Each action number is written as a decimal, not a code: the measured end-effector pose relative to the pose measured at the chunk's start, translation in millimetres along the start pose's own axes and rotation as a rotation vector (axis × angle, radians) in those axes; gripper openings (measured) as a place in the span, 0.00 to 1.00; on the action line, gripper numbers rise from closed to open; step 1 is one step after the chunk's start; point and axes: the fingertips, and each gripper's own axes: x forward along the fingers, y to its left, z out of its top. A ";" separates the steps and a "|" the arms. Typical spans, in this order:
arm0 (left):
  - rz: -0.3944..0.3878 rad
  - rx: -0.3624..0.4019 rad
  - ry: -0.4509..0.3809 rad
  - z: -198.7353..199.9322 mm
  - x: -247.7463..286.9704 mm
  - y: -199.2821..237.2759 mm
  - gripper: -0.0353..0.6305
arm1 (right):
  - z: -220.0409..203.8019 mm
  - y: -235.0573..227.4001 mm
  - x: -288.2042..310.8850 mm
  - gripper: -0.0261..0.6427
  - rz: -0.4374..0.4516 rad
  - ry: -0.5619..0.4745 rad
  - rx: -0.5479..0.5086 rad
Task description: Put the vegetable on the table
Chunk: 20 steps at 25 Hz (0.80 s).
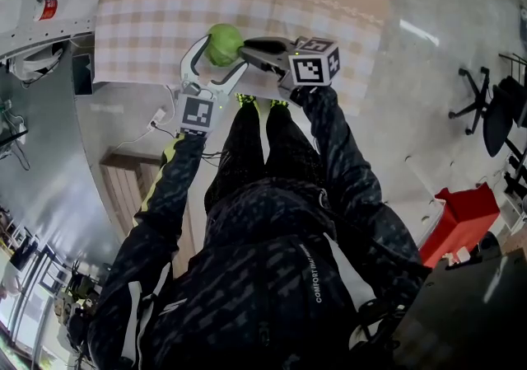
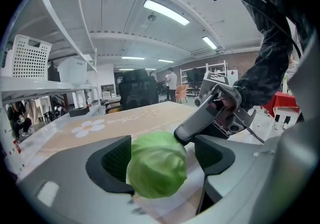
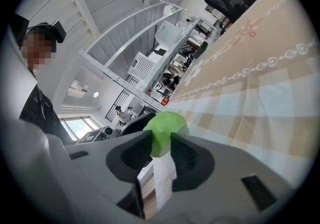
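Note:
A round green cabbage hangs in the air just over the near edge of the table, which has a beige checked cloth. My right gripper comes in from the right and is shut on the cabbage's near side, its fingertips pinching the edge. My left gripper stands open around the cabbage from below. The left pad touches it, and a gap shows at the right pad. The right gripper's tip meets the cabbage's upper right.
A red box and a black office chair stand on the floor at the right. White shelving runs along the left. A wooden panel and a cable lie by the person's legs.

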 end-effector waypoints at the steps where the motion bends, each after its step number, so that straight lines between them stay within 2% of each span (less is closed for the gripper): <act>1: 0.006 -0.005 -0.001 0.2 -0.9 2.9 0.62 | 1.3 0.6 2.7 0.19 0.006 -0.005 0.007; 7: 0.004 0.007 0.003 0.2 0.2 2.1 0.62 | 2.4 -2.7 4.0 0.20 0.007 -0.009 0.000; 10: 0.007 -0.009 0.015 1.3 4.2 -6.5 0.62 | 1.8 -7.3 -5.2 0.18 -0.006 -0.015 0.001; 15: 0.013 -0.012 -0.012 7.0 11.4 -15.1 0.62 | 3.4 -10.8 -15.6 0.17 -0.003 -0.044 0.019; 20: 0.023 -0.033 0.009 5.7 11.6 -16.6 0.62 | 5.3 -11.6 -15.8 0.17 -0.007 -0.057 0.021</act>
